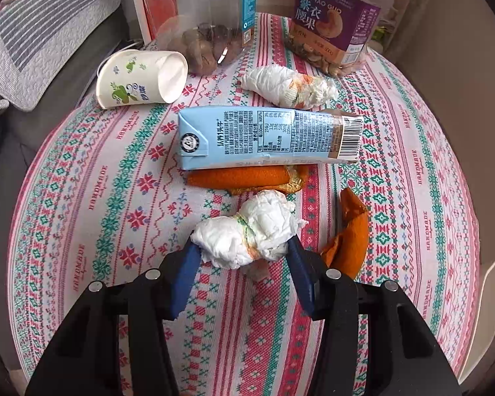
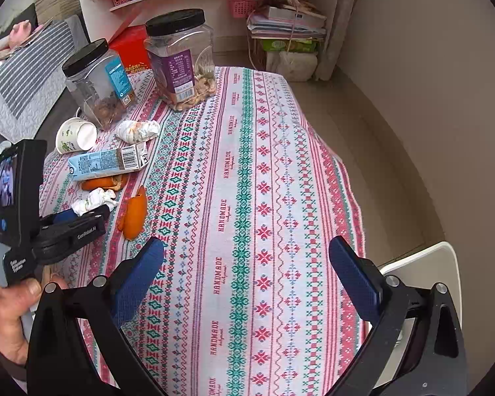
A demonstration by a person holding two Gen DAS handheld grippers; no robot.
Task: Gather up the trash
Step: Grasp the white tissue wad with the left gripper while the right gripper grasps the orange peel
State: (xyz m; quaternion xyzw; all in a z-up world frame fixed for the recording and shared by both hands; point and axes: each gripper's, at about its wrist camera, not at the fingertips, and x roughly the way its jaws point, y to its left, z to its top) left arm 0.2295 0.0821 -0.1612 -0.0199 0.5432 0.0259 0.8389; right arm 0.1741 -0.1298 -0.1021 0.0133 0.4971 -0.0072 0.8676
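Both views are bright and evenly lit by soft, daylight-like light; its source cannot be told. Shadows are faint: a thin soft one lies under the milk carton (image 1: 267,137) at the frame centre of the left wrist view, another beneath the crumpled tissue (image 1: 247,231) lower down. Mild glare shows on the clear jars (image 1: 336,19) along the top edge. Colours of the patterned tablecloth (image 2: 247,198) are saturated and crisp, and small print on it reads sharply at centre. Fisheye distortion bows the surface outward and bends straight lines near the rim; the corners fall to black vignette. No motion blur is noticeable.
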